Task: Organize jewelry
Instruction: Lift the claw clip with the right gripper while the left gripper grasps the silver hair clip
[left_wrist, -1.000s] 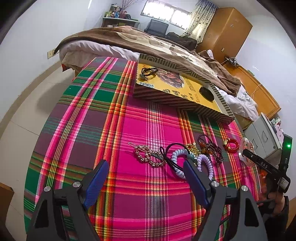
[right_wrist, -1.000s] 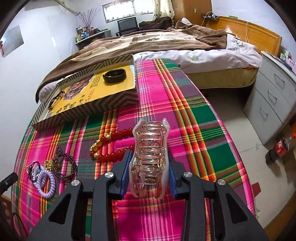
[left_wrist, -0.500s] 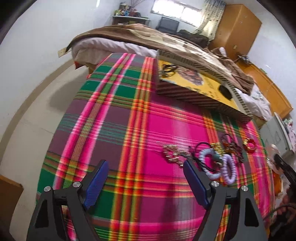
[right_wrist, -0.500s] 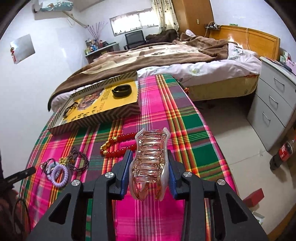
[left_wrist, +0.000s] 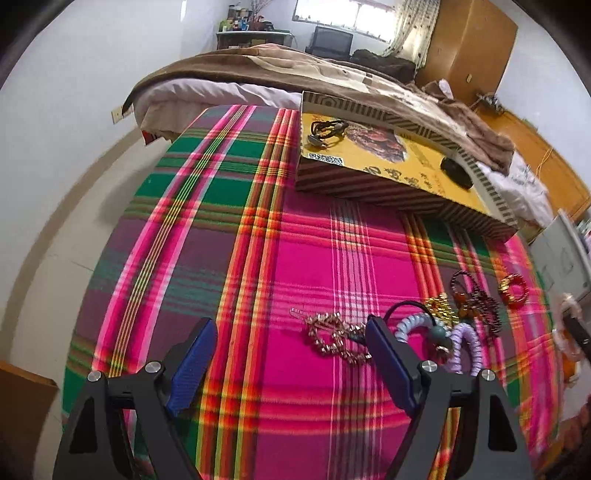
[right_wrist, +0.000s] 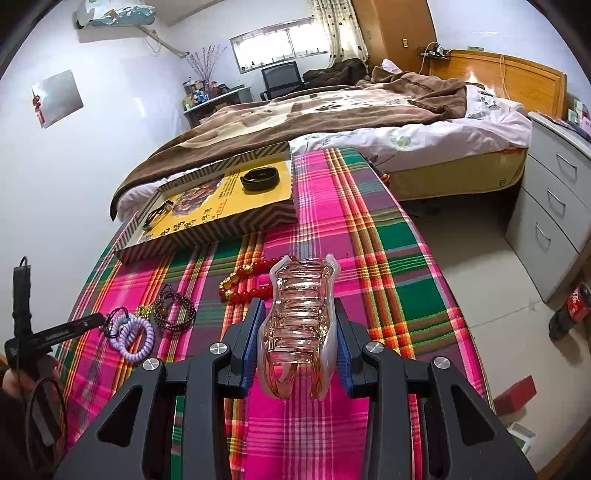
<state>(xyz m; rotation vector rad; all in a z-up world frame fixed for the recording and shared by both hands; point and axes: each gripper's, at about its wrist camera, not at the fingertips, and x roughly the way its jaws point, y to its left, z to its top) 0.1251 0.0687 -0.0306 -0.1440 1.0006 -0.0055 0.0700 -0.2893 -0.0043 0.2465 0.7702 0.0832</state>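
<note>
My right gripper (right_wrist: 299, 332) is shut on a clear pink hair claw clip (right_wrist: 300, 325), held above the plaid tablecloth (right_wrist: 388, 266). My left gripper (left_wrist: 291, 350) is open and empty, above the cloth just left of a gold chain clip (left_wrist: 334, 338). Beside it lie coiled hair ties (left_wrist: 463, 343), dark bead bracelets (left_wrist: 476, 299) and a red bead bracelet (left_wrist: 513, 290). A yellow striped box (left_wrist: 388, 173) at the far side holds a black band (left_wrist: 456, 168) and a dark bracelet (left_wrist: 327, 129). The red beads (right_wrist: 245, 284), coiled ties (right_wrist: 135, 336) and box (right_wrist: 229, 199) also show in the right wrist view.
A bed with a brown blanket (right_wrist: 332, 107) stands behind the table. A grey drawer unit (right_wrist: 554, 199) is at the right, with a cola bottle (right_wrist: 570, 310) and a red box (right_wrist: 515, 393) on the floor. The left gripper's handle (right_wrist: 48, 336) shows at the left edge.
The left gripper first pulled back and left, then came nearer to the jewelry again. The right gripper rose and drew back with the claw clip held shut.
</note>
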